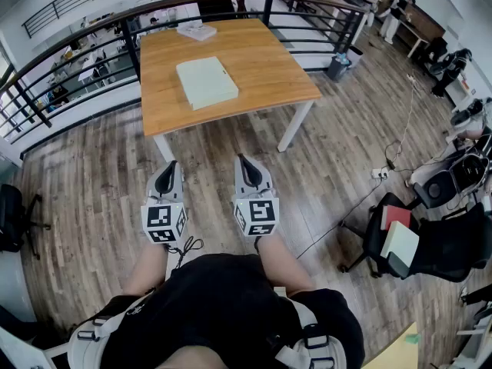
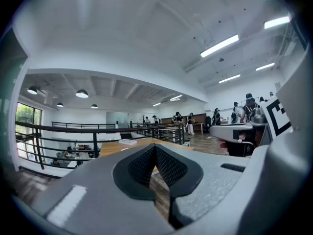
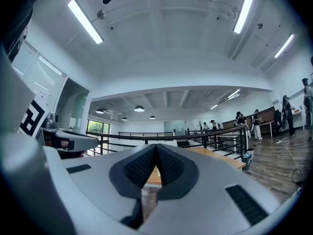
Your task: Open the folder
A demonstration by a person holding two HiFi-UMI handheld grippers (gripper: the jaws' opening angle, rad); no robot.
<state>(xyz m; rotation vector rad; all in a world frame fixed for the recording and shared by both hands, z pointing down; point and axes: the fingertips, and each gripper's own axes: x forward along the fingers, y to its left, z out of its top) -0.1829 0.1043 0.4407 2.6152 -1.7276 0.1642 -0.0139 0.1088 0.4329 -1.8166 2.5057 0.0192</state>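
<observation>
A pale green folder point(image 1: 207, 82) lies closed on the wooden table point(image 1: 261, 60) ahead of me. Both grippers are held level in front of my body, well short of the table and above the floor. My left gripper point(image 1: 171, 167) is shut with its jaws meeting at the tips and nothing between them; the left gripper view shows its black pads point(image 2: 168, 165) touching. My right gripper point(image 1: 244, 161) is shut and empty as well, its pads point(image 3: 171, 165) closed together in the right gripper view. The table edge point(image 2: 122, 147) shows past the left gripper.
A second white stack point(image 1: 197, 31) lies at the table's far edge by a black railing point(image 1: 77, 41). Office chairs point(image 1: 419, 241) with books and cables stand at the right on the wooden floor point(image 1: 100, 175). A black chair point(image 1: 11, 217) is at the left. People stand far off.
</observation>
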